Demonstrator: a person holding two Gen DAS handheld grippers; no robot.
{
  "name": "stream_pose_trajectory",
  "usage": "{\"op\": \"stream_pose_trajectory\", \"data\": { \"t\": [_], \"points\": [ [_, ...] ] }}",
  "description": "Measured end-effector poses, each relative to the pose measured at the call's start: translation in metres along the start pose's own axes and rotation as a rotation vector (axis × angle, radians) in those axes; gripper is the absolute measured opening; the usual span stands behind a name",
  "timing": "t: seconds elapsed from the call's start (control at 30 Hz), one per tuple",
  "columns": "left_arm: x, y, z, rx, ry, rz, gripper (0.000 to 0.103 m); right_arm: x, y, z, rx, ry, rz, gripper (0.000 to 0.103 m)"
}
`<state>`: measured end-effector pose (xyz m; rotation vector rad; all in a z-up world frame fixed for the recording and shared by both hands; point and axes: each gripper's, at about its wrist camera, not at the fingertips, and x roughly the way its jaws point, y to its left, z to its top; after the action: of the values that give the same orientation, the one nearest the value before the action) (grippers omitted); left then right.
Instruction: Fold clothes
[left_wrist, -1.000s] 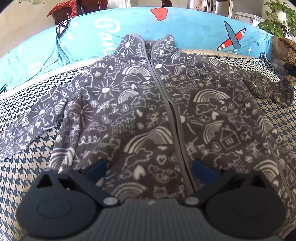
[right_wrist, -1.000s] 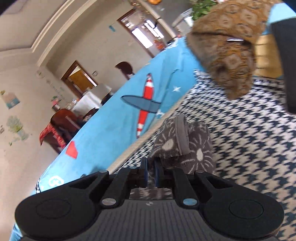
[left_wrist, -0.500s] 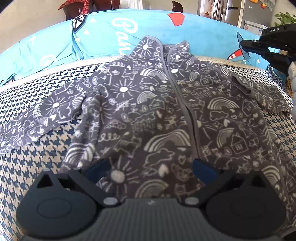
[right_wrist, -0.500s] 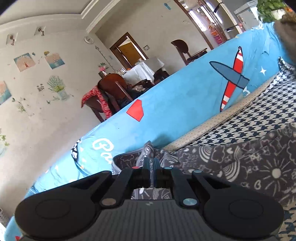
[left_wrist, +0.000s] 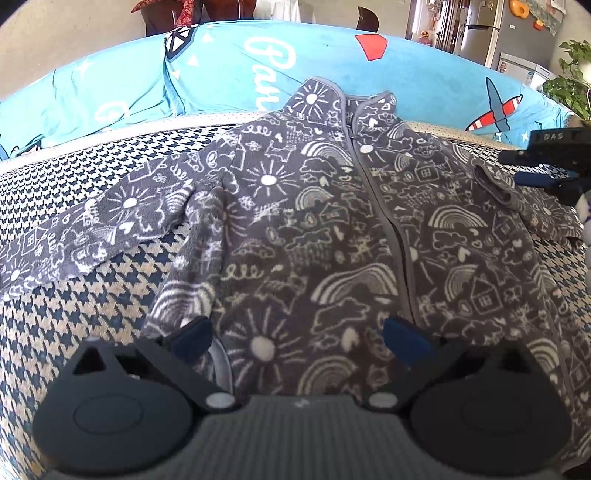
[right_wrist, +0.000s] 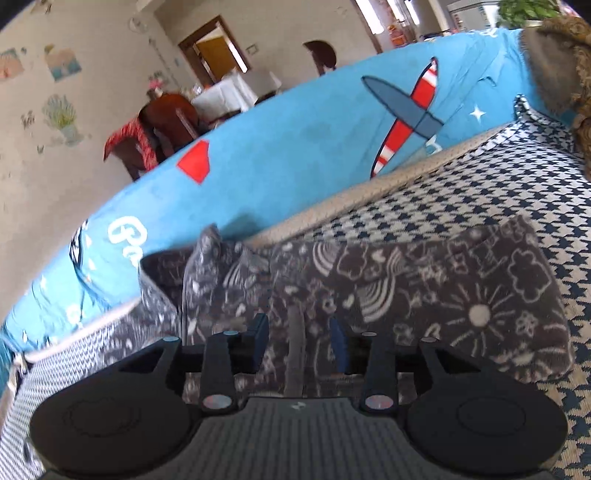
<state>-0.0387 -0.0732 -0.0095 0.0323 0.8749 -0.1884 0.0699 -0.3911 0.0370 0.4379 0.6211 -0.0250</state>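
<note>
Grey doodle-print fleece jacket (left_wrist: 332, 236) spread front-up, zipped, on the houndstooth cushion (left_wrist: 92, 295) against the blue backrest (left_wrist: 229, 66). Left gripper (left_wrist: 295, 338) spread wide over the hem – holding nothing. Right gripper (right_wrist: 299, 341) parted over the folded-in sleeve (right_wrist: 443, 295) – cuff between the fingers, unpinched.

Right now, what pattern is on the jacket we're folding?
The fleece jacket is dark grey with white doodles of suns, rainbows, clouds and houses; the left wrist view shows it best.
</note>
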Motion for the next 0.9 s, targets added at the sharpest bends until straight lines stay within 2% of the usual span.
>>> {"op": "stream_pose_trajectory", "data": {
  "t": [0.2, 0.4, 0.5, 0.6, 0.77, 0.9],
  "points": [
    [-0.001, -0.003, 0.001, 0.014, -0.006, 0.008, 0.103, 0.008, 0.010, -0.014, -0.113, 0.048, -0.036, 0.050],
    [-0.005, 0.001, 0.004, 0.007, -0.024, 0.026, 0.103, 0.013, 0.018, -0.025, -0.229, 0.060, -0.096, 0.051],
    [-0.009, 0.005, 0.007, 0.007, -0.046, 0.048, 0.103, 0.015, 0.019, -0.028, -0.274, 0.060, -0.131, 0.046],
    [-0.011, 0.010, 0.008, -0.003, -0.056, 0.065, 0.103, 0.014, 0.018, -0.029, -0.284, 0.051, -0.145, 0.037],
    [-0.012, 0.015, 0.009, -0.018, -0.064, 0.088, 0.103, 0.008, 0.019, -0.024, -0.242, 0.019, -0.124, 0.013],
    [-0.017, 0.020, 0.012, -0.021, -0.100, 0.125, 0.103, 0.002, 0.030, -0.019, -0.214, -0.026, -0.102, 0.012]
  ]
}}
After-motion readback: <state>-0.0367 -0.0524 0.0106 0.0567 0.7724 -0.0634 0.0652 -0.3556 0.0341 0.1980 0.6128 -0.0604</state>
